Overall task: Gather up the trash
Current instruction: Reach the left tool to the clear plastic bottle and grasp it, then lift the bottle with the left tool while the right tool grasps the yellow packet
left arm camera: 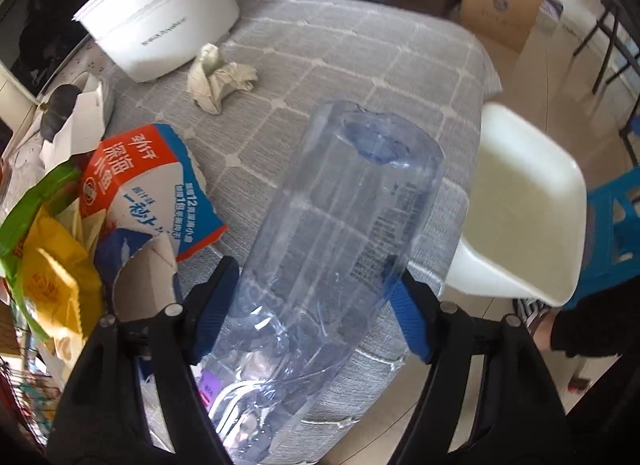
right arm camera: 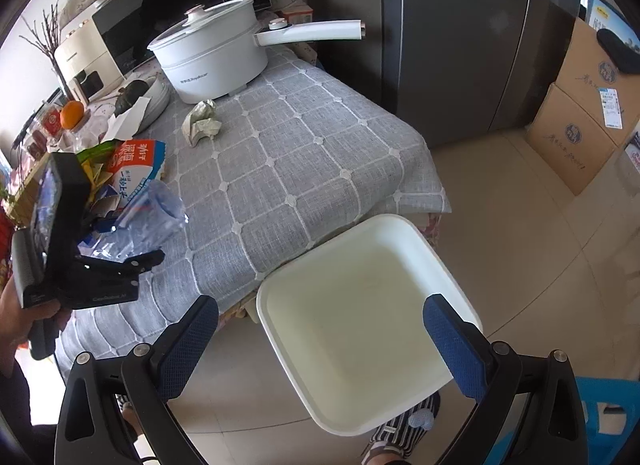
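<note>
— Left gripper (left arm camera: 316, 305): what's it doing?
— Pinching the clear crushed plastic bottle (left arm camera: 320, 265) across its lower body; base points toward the white lidded pot (left arm camera: 160, 21).
— And the right gripper (right arm camera: 320, 349)?
— Spread wide, holding nothing, over the white square bin (right arm camera: 360, 305), far from that pot.

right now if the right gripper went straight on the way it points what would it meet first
Probably the white square plastic chair seat, which sits between the open right gripper fingers in its own view; depth is unclear, but nothing shows in front of it.
</note>
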{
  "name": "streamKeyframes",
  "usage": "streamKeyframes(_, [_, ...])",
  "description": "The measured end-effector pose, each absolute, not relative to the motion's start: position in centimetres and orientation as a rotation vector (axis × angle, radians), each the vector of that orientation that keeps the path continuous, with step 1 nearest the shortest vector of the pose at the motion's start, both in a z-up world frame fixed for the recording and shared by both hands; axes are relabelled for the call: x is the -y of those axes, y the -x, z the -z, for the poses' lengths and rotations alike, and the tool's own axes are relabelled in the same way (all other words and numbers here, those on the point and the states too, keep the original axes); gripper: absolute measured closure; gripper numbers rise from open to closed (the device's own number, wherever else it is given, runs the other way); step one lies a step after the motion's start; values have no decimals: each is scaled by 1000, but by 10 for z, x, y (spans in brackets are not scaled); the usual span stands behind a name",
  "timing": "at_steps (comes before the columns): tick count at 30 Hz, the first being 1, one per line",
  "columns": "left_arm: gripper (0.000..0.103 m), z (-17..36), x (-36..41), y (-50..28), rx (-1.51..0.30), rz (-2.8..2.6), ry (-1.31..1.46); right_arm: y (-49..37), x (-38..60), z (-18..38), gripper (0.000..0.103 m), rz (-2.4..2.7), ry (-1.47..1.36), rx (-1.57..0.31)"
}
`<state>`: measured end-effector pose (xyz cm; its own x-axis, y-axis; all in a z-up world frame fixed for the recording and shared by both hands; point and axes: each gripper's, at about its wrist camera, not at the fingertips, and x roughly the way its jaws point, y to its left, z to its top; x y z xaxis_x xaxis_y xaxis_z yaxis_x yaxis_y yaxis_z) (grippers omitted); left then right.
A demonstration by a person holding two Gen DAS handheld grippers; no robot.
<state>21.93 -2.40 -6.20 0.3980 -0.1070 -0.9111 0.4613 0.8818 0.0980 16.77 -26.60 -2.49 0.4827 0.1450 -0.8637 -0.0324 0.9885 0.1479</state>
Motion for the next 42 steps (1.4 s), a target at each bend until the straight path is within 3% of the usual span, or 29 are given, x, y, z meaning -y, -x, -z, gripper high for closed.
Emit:
streamKeyframes(6, [32,5,-13,-187,-972,390,-24,-171,269,24,0,-100,-178,-1063])
streamKeyframes(12, [37,-32,-52,-145,-842,381,135,-175,250,26,0,-156,-215,-1068])
streamKeyframes(23, [44,-9,-129,-125,-701,253,300,-183,150,50,1,-316,-195,-1090])
streamKeyframes(31, [44,-29,-165,-111,-563,226,423,-164,97,75,5,-379,-200,-1123])
streamKeyframes(34, [44,-36,-175,-106,-522,217,456,-147,78,83,15,-502,-311,-1121])
streamKeyframes(36, [44,-42,-183,-100,-494,209,478,-141,54,92,29,-606,-341,-1149])
streamKeyframes(42, [44,-55,-212,-71,-431,149,501,-142,4,103,39,-683,-311,-1125])
